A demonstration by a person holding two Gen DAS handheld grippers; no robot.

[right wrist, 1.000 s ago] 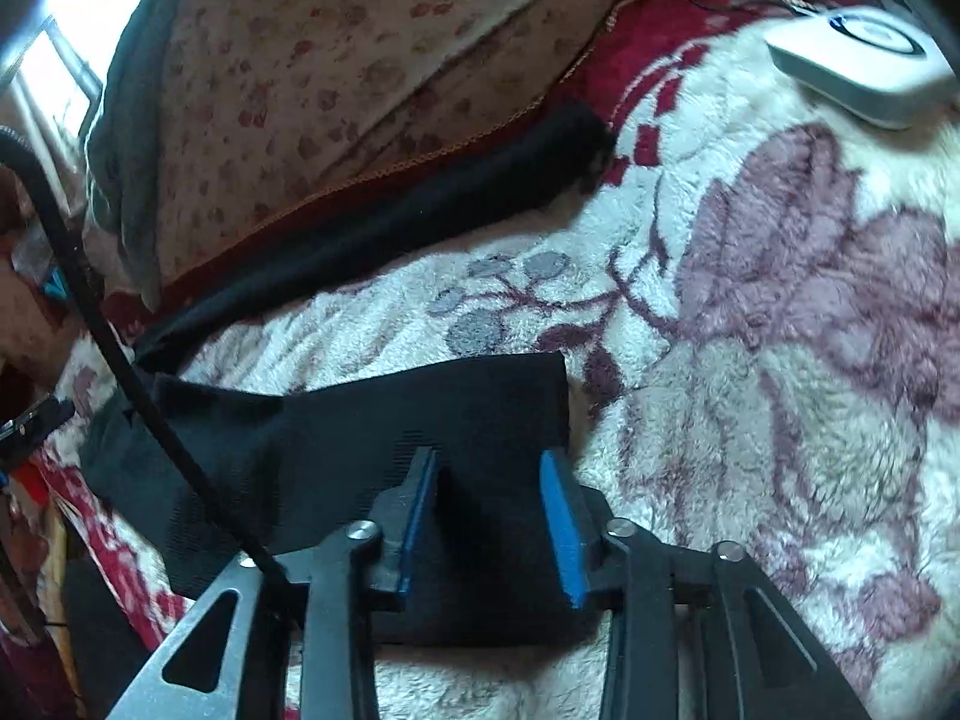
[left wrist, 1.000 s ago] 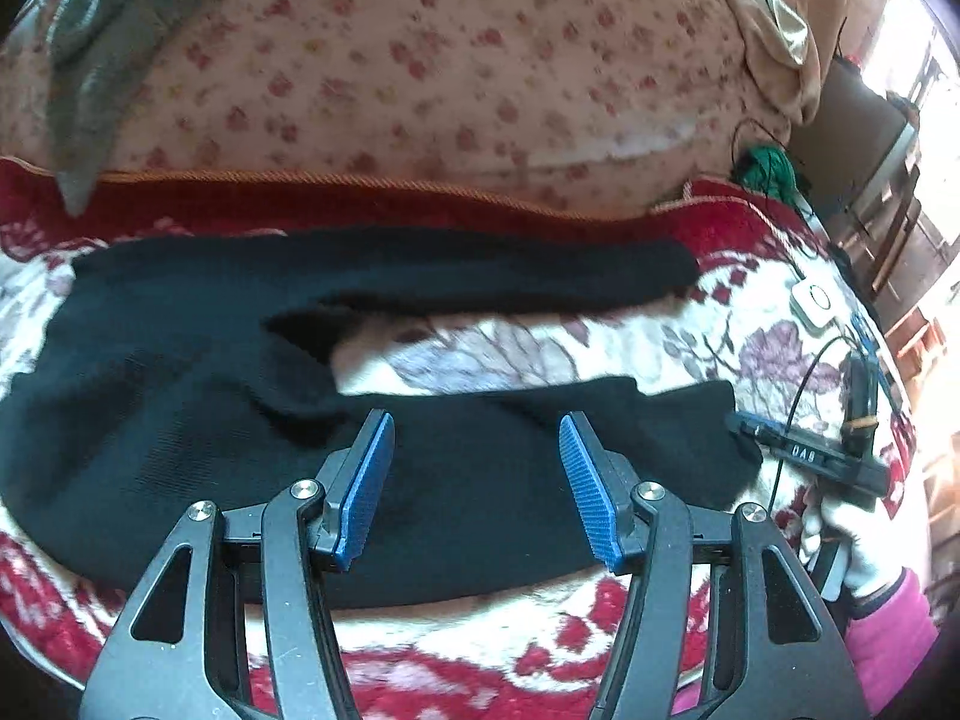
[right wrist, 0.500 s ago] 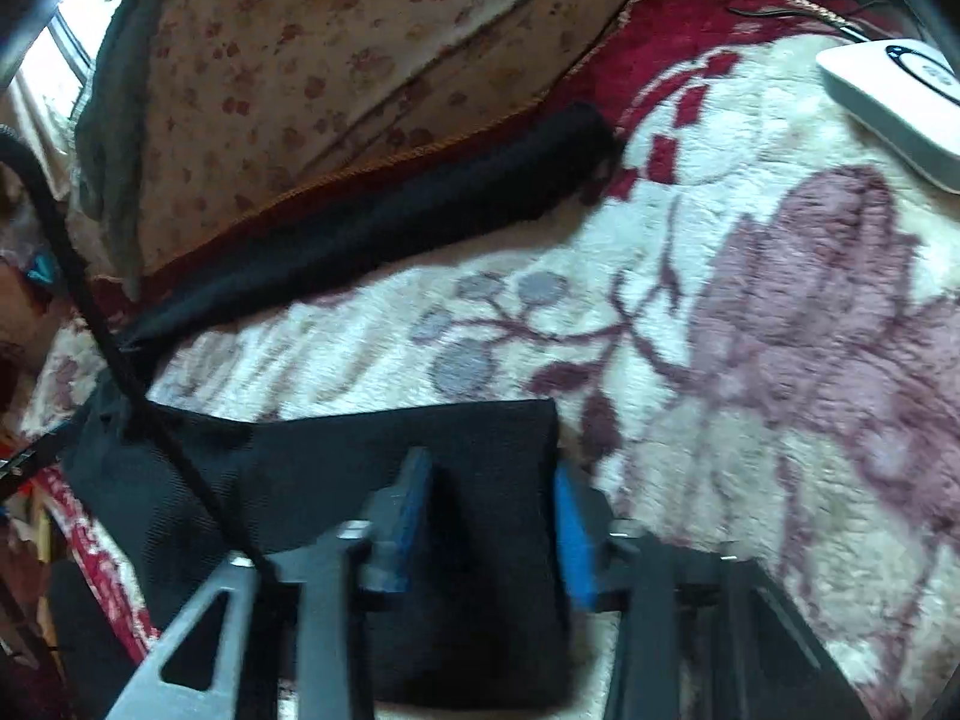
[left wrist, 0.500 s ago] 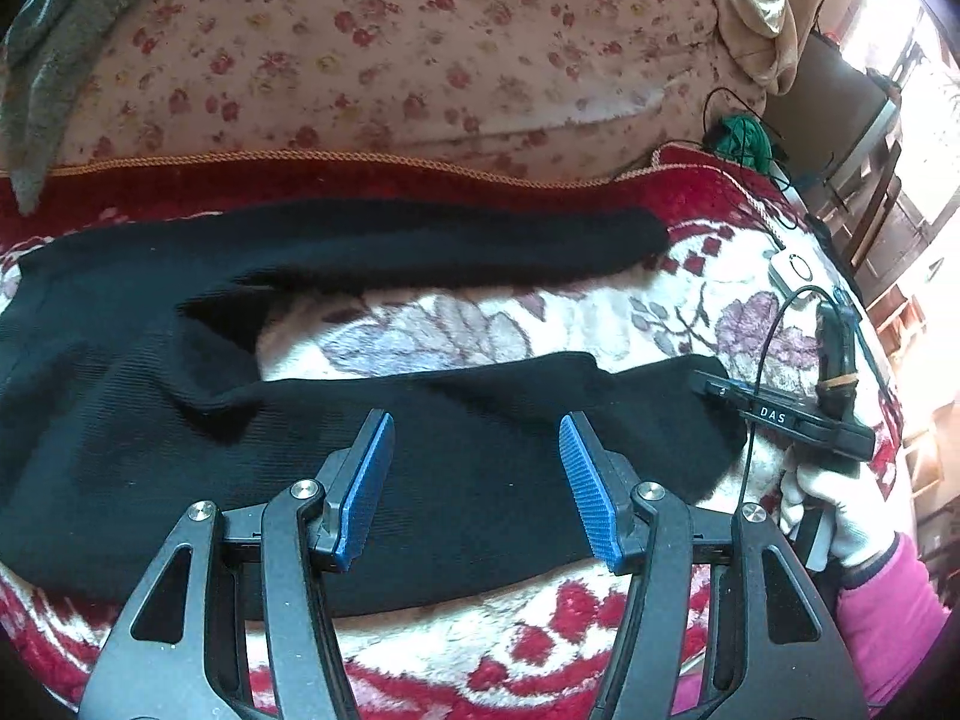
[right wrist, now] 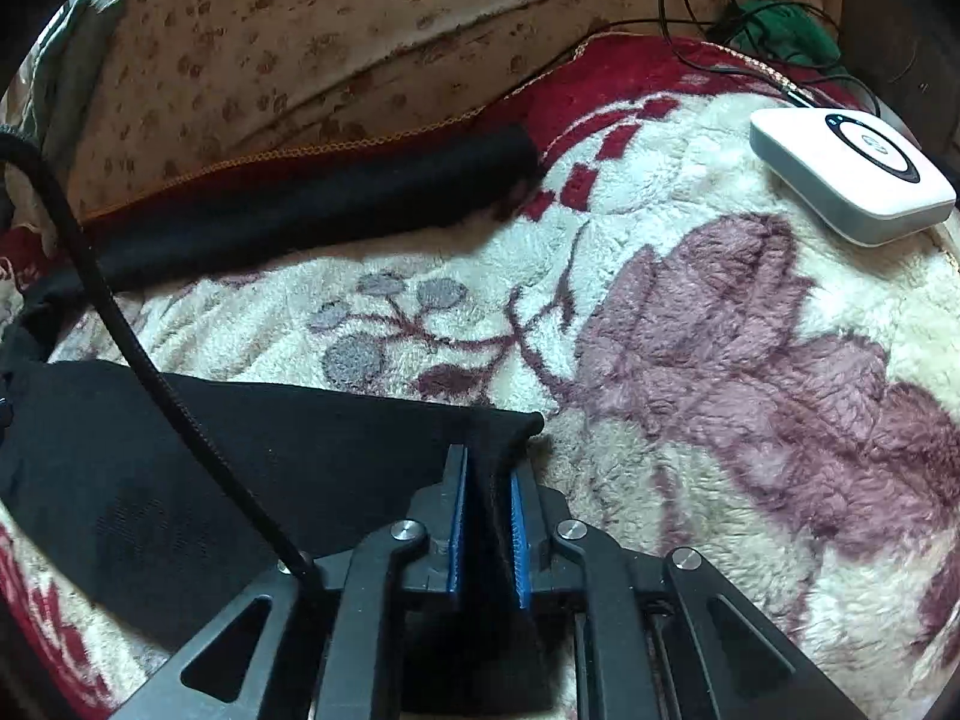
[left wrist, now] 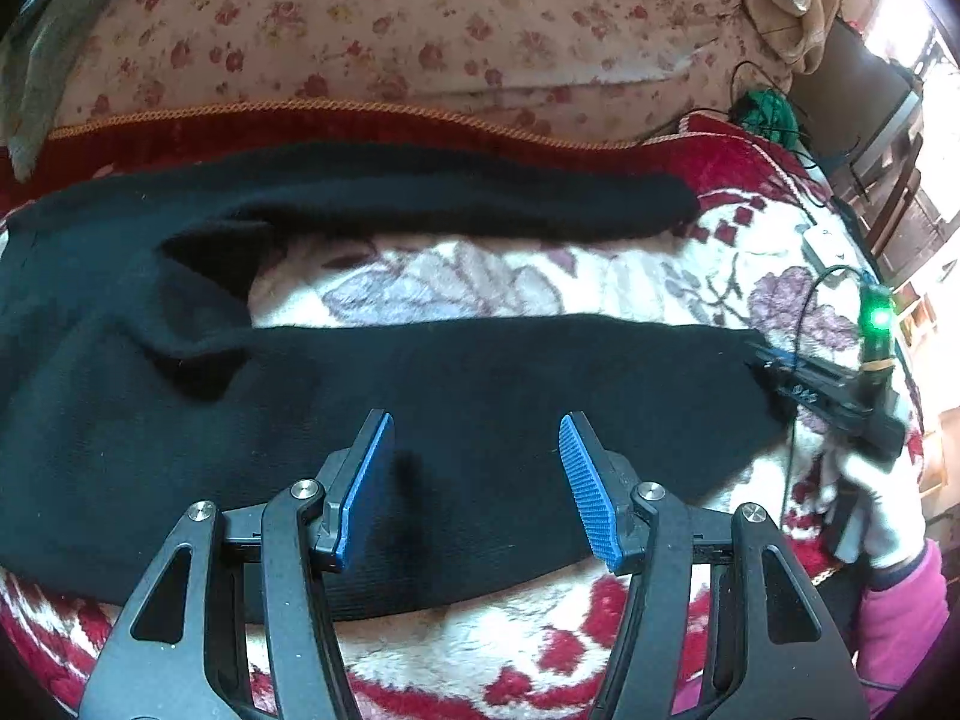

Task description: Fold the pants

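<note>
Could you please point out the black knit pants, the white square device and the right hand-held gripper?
black knit pants (left wrist: 480, 384): left wrist view, middle of the near leg.
white square device (right wrist: 852, 177): right wrist view, its top face.
right hand-held gripper (right wrist: 487, 516): right wrist view, between the blue pads, shut on the cuff.

A white device (right wrist: 852, 174) lies on the floral blanket (right wrist: 720, 324) near green yarn (right wrist: 786, 36).

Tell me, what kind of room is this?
Probably a bedroom: black pants lie spread on a fluffy flowered blanket, with a flowery quilt heaped behind. It looks like a bed at home.
</note>
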